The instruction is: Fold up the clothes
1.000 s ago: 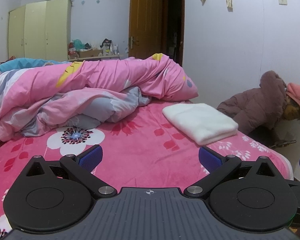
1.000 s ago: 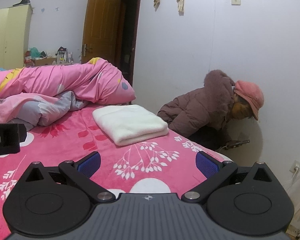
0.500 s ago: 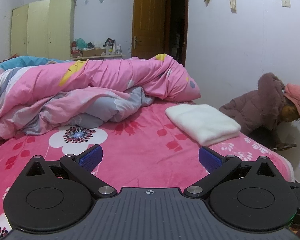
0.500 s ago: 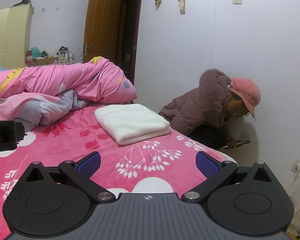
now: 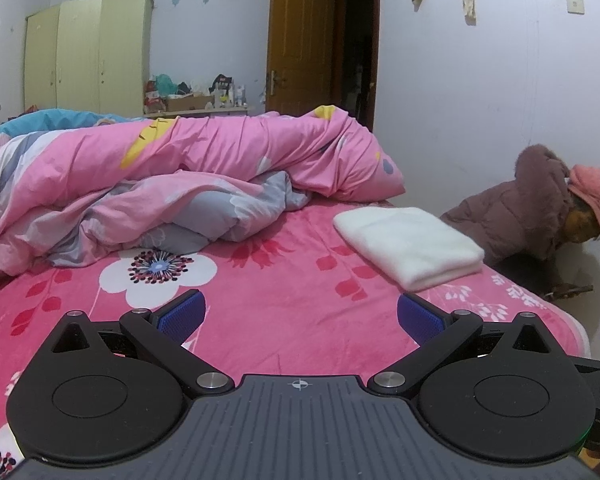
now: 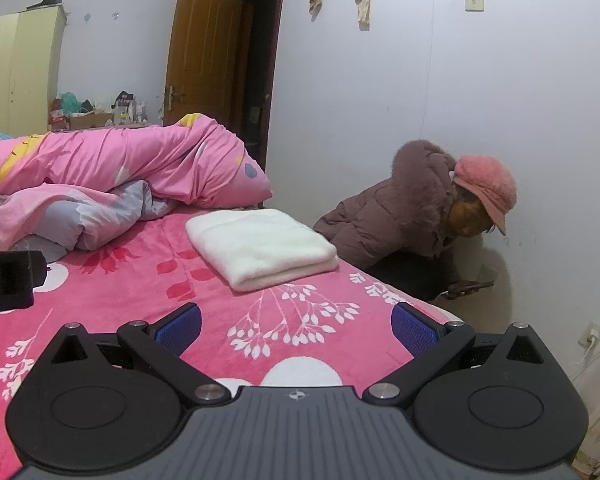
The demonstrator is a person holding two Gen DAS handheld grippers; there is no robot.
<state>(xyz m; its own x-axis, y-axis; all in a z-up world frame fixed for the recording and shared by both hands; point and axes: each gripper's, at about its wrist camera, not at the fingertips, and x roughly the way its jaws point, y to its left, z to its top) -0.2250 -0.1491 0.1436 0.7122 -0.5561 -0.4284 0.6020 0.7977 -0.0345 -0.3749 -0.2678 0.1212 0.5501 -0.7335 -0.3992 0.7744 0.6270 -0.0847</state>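
While spread wide, fingers (image 5: 182, 314) empty.

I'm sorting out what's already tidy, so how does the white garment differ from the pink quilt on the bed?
The white garment is folded into a flat, neat rectangle; the pink quilt is a rumpled heap. The garment is plain and small, the quilt patterned and far larger. Both lie on the bed, untouched by either gripper.

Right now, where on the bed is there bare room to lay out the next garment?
Bare pink bedsheet lies between both open grippers, left and right, the folded white cloth and the bunched pink duvet. The far half under the duvet is crowded.
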